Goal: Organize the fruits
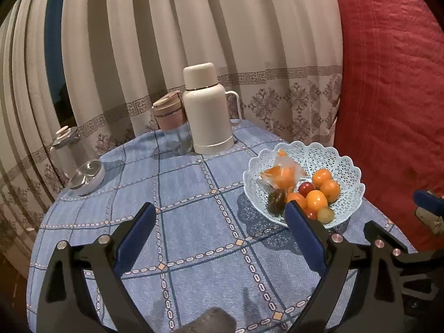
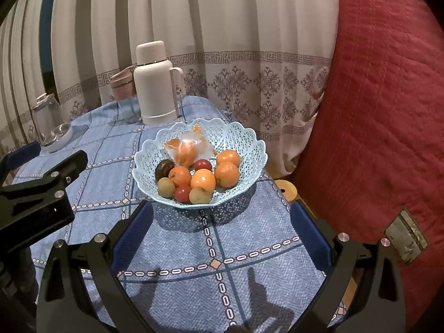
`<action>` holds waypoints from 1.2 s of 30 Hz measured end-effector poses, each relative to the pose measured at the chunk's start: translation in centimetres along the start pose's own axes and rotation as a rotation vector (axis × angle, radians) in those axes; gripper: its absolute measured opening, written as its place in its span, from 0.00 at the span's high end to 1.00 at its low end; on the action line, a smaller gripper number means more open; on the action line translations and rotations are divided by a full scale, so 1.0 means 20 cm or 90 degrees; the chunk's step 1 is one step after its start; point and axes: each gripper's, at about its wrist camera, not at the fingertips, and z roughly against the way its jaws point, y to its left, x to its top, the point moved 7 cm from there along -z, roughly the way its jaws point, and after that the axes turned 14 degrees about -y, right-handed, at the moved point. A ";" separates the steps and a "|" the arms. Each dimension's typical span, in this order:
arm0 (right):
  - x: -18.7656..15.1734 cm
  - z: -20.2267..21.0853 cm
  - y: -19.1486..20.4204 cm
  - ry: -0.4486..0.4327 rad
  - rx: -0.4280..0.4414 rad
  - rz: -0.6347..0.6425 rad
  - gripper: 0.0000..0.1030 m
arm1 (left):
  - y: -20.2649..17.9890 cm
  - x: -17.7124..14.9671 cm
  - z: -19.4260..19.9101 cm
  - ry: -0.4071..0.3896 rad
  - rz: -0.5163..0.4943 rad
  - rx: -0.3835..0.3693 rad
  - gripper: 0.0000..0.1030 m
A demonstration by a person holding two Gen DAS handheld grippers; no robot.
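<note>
Left tongs gape empty; right tongs likewise.

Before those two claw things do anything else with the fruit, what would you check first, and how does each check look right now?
1. Left gripper open and holding nothing: ok.
2. Right gripper open and holding nothing: ok.
3. All fruit lies inside the basket, none on the tablecloth: ok.
4. Basket sits fully on the table, though near its right edge: ok.
5. Thermos stands upright, apart from the basket: ok.
6. What the plastic bag in the basket holds: cannot tell.
</note>
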 end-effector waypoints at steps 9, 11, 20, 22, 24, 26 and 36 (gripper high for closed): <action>-0.02 -0.02 0.01 0.003 -0.008 0.019 0.03 | -0.02 -0.01 -0.01 0.009 0.006 -0.012 0.10; -0.02 -0.02 0.01 0.002 -0.010 0.022 0.03 | -0.03 -0.01 -0.01 0.010 0.006 -0.017 0.10; -0.03 -0.02 0.01 0.005 -0.013 0.032 0.03 | -0.04 -0.02 -0.02 0.014 0.005 -0.024 0.10; -0.04 -0.03 0.01 0.006 -0.013 0.035 0.03 | -0.04 -0.02 -0.02 0.014 0.003 -0.024 0.10; -0.04 -0.03 0.01 0.007 -0.012 0.035 0.03 | -0.05 -0.02 -0.03 0.014 0.002 -0.026 0.10; -0.04 -0.03 0.01 0.009 -0.011 0.037 0.03 | -0.05 -0.02 -0.03 0.014 -0.002 -0.023 0.10; -0.05 -0.04 0.02 0.012 -0.012 0.042 0.03 | -0.06 -0.02 -0.05 0.015 -0.010 -0.025 0.10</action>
